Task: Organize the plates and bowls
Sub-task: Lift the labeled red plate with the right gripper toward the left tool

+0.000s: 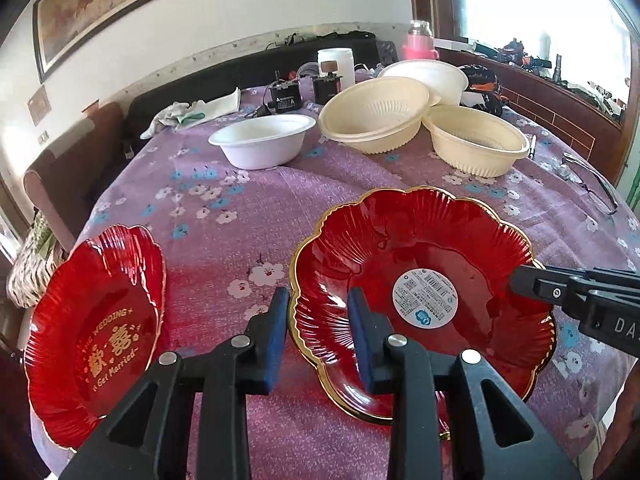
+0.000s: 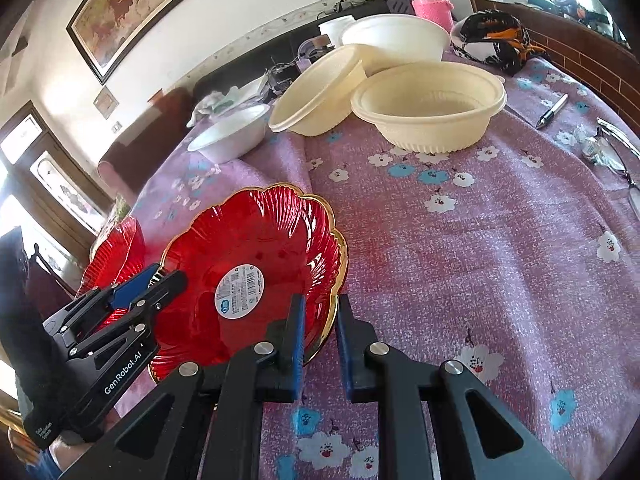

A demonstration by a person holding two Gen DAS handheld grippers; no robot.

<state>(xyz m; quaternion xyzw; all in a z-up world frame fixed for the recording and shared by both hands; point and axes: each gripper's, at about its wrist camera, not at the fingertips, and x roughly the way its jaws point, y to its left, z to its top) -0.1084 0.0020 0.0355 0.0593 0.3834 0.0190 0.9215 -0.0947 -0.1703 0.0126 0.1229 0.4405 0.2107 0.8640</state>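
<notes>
Our left gripper (image 1: 318,312) and right gripper (image 2: 319,326) each straddle the rim of the big red plate (image 1: 424,248), jaws apart, not yet pinching. The bowls (image 1: 374,120) sit behind it. It looks slippery and could slide away.

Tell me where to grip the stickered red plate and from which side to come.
Grip the gold-edged scalloped rim of the stickered red plate, likely from both sides. The plate is wide and shallow, so only the thin flared rim fits between the fingers. The left gripper already straddles the rim on its side, jaws open; the right gripper straddles the opposite rim.
</notes>
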